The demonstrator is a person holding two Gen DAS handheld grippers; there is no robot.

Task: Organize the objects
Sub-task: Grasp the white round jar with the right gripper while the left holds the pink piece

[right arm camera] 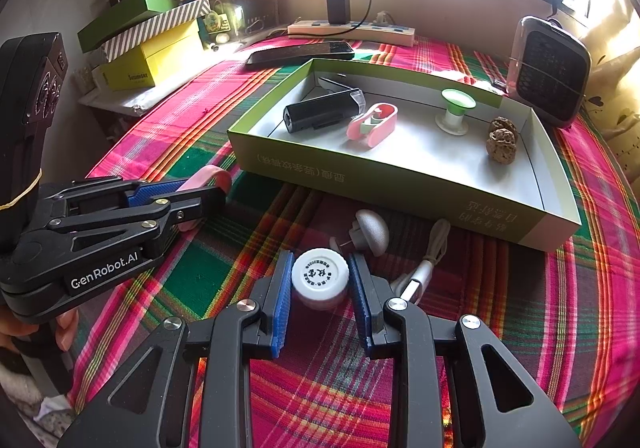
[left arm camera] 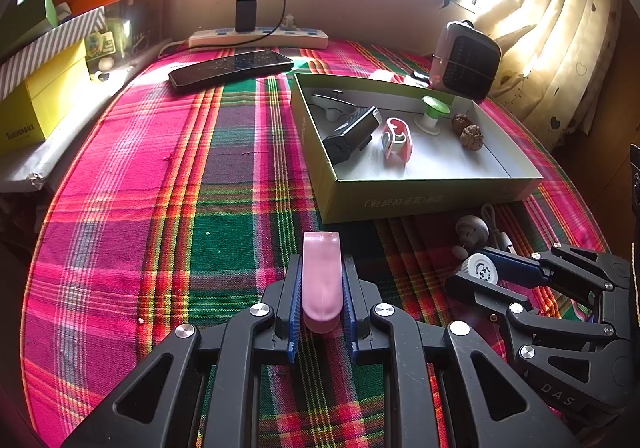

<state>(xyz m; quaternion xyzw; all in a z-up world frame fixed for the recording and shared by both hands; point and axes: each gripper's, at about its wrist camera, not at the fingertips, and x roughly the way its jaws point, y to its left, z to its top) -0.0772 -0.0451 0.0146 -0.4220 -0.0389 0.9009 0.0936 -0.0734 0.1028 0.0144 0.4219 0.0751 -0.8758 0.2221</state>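
**Two Hand-Held Grippers, Each Pinching One Thing**

The left hand-held gripper (left arm camera: 322, 284) pinches a pink clip (left arm camera: 321, 280) between its blue pads. The clip sticks out past the pads, toward 12 o'clock.

The right hand-held gripper (right arm camera: 320, 280) pinches a small white bottle (right arm camera: 320, 276) by its round cap. The bottle stands upright on the checked cloth (right arm camera: 500, 328) that covers the surface.

Just past the bottle, at 12 o'clock, a white plug (right arm camera: 370, 234) lies on the cloth. Its cable (right arm camera: 434, 248) lies at 1 o'clock.

Farther out at 12 o'clock sits a green box (right arm camera: 400, 183), open on top. Inside it are a black gadget (right arm camera: 320, 111), a pink tape holder (right arm camera: 374, 123), a green and white spool (right arm camera: 456, 109) and two walnuts (right arm camera: 502, 139).

Behind the box at 11 o'clock lies a black phone (right arm camera: 300, 51). A power strip (right arm camera: 352, 29) sits against the wall. A small heater (right arm camera: 550, 69) stands at 2 o'clock.
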